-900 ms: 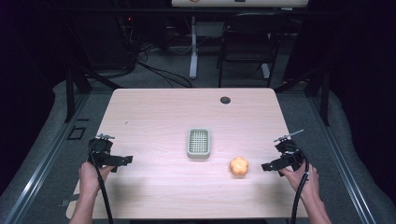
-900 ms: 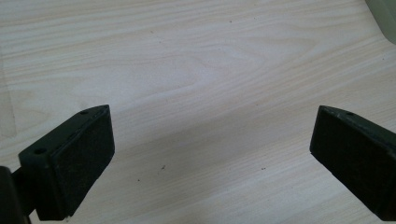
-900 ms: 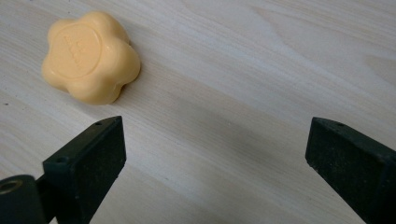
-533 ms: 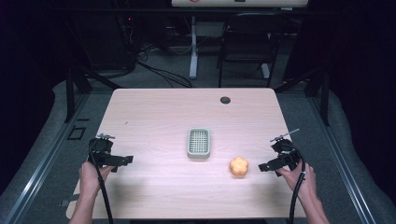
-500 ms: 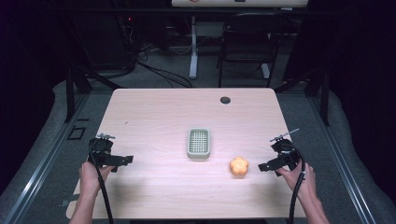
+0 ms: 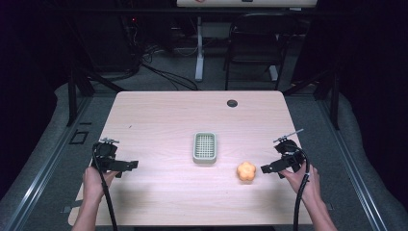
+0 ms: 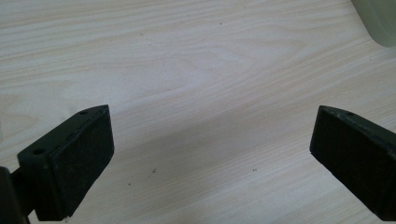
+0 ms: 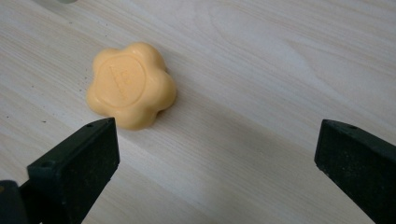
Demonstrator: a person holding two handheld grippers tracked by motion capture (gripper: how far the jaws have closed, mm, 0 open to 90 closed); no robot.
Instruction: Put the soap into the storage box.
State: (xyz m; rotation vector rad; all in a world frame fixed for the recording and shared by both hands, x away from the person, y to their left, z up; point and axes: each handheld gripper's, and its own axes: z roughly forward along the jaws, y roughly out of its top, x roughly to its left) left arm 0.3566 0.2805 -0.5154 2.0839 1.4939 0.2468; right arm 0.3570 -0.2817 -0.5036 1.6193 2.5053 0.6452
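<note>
The flower-shaped soap is a warm orange-yellow, with a faint round stamp pressed into its top. The soap dish is pale grey-green, its floor a fine grid of slots. The table is light wood, pinkish-beige with long pale grain lines and a few dark specks. Both grippers' fingers are matt black, as are their cables. The floor is grey.

Dim lab recording space, bare wooden table, floor cables, black framing
</note>
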